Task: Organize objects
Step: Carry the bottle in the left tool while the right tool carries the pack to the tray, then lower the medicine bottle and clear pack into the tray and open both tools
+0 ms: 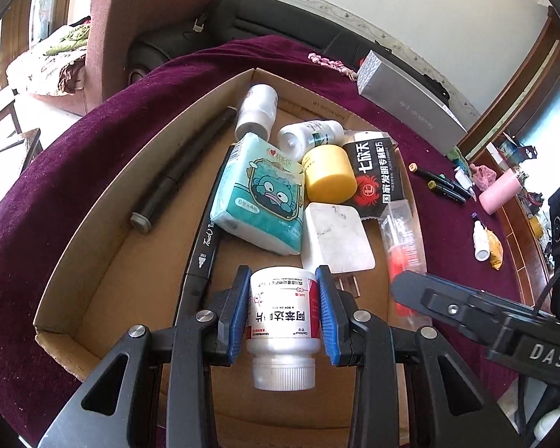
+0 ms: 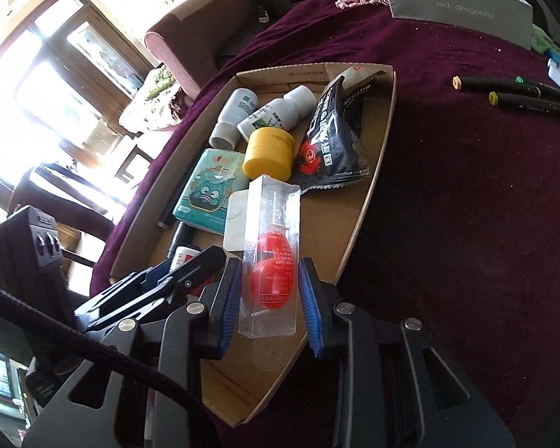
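Observation:
A shallow cardboard tray [image 1: 104,201] [image 2: 369,194] on a purple cloth holds several items: a yellow jar [image 1: 328,175] [image 2: 268,153], a tissue pack [image 1: 261,194] [image 2: 209,190], a black snack packet [image 1: 377,171] [image 2: 336,142], white bottles [image 1: 257,112] and a black pen [image 1: 179,171]. My left gripper [image 1: 283,317] is shut on a white medicine bottle [image 1: 283,321] over the tray's near end. My right gripper [image 2: 268,291] straddles a clear box with a red item [image 2: 272,257] [image 1: 403,239]; small gaps show beside both pads.
A grey "red dragonfly" box [image 1: 410,97] [image 2: 459,7] lies at the far side of the cloth. Black markers [image 2: 511,93] [image 1: 444,183], a pink cup [image 1: 500,190] and small bottles [image 1: 479,239] lie to the right. A sofa [image 1: 138,26] stands beyond the table.

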Demonstrator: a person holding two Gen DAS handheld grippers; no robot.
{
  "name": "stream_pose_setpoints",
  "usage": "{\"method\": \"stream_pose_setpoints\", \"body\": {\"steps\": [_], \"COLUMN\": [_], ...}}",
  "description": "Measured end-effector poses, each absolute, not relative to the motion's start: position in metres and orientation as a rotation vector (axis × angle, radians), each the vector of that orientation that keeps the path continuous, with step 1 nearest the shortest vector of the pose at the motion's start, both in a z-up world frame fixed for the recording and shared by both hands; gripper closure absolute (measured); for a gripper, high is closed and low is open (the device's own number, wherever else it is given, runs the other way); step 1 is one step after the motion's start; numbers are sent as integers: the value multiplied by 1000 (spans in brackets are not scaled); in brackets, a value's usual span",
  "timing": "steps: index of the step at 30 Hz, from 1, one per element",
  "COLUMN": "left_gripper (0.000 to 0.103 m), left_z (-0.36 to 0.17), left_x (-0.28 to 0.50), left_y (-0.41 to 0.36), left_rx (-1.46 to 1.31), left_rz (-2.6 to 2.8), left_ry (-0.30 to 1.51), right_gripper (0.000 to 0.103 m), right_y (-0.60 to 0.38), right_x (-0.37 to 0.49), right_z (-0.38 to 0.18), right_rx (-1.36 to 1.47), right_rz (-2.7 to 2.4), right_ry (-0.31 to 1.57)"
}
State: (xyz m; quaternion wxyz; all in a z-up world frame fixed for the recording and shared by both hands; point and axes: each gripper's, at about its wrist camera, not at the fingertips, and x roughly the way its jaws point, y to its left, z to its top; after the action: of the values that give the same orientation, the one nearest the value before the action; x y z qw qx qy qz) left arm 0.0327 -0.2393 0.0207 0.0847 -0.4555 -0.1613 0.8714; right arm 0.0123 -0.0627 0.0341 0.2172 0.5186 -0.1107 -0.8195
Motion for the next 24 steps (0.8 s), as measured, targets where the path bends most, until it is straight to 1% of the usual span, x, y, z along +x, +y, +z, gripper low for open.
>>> {"method": "stream_pose_setpoints", "body": {"steps": [5, 12, 21, 24], "left_gripper": [73, 73, 73, 72], "left_z": [20, 19, 23, 30], "left_x": [31, 28, 30, 33], "left_y": [-239, -240, -247, -248], "left_rx": [-1350, -1347, -1339, -1310], "left_rz": [2601, 2599, 2575, 2586], "left_ry": [-463, -472, -543, -544], "right_gripper": [74, 73, 72, 69], "right_y": [-64, -65, -64, -65], "right_x": [12, 9, 7, 8], "right_z": [33, 32, 32, 33], "right_rx": [1457, 1464, 1476, 1477], "right_rz": [-2307, -2338, -2340, -2328], "right_ry": [-265, -252, -272, -280]}}
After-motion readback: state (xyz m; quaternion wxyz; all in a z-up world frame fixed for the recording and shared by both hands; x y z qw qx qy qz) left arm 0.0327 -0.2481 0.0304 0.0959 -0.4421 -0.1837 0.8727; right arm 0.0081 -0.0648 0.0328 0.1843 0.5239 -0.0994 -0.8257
